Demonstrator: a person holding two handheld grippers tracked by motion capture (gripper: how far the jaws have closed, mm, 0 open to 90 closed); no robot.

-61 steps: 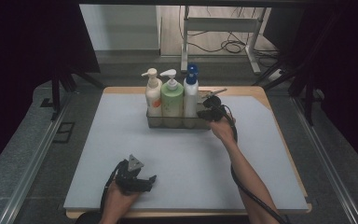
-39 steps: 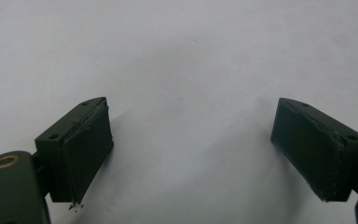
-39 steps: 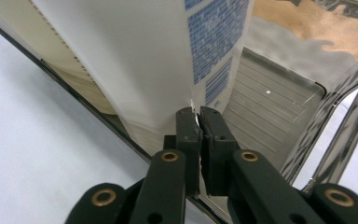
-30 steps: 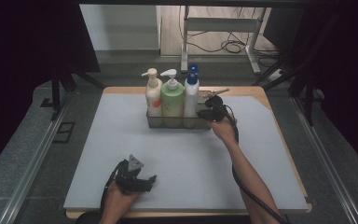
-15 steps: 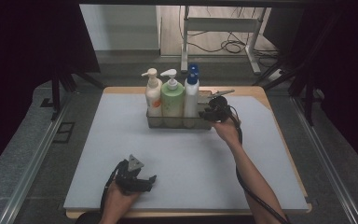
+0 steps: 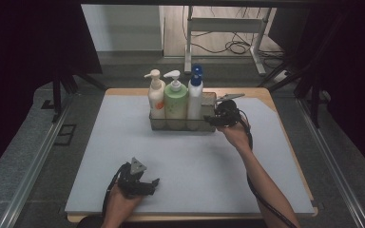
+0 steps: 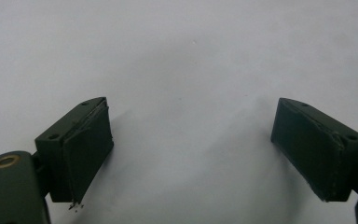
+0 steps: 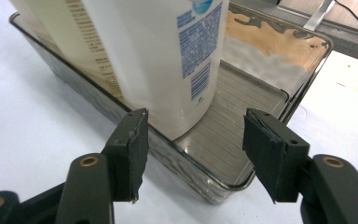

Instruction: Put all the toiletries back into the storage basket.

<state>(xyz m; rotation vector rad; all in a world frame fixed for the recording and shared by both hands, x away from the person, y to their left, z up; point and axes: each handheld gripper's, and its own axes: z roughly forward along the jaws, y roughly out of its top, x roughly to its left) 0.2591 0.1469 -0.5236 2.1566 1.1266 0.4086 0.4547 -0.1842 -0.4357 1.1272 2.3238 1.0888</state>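
At the near left of the table the left gripper (image 6: 140, 183) lay on the pale mat (image 6: 100, 156) with its jaws spread wide and nothing between them, just as it had in the frames before. Farther right and toward the far side, a clear tray (image 6: 180, 124) held three bottles upright in a row: a cream pump bottle (image 6: 156, 99), a green pump bottle (image 6: 175, 101) and a white bottle with a blue cap (image 6: 195, 97). At the tray's right end the right gripper (image 6: 217, 119) had just been opening its jaws; in the right gripper view they stood apart astride the tray's near wall (image 8: 177, 154), with no pad pressing on it, and the hand had drawn slightly to the right of where it was a second before. That suggested the tray had been let go where it stood, probably its intended place, though the high view was too dim to be sure. The mat covered a wooden tabletop (image 6: 261, 92); beyond it were a dark floor, a metal stand (image 6: 228, 28) and loose cables (image 6: 237, 46).
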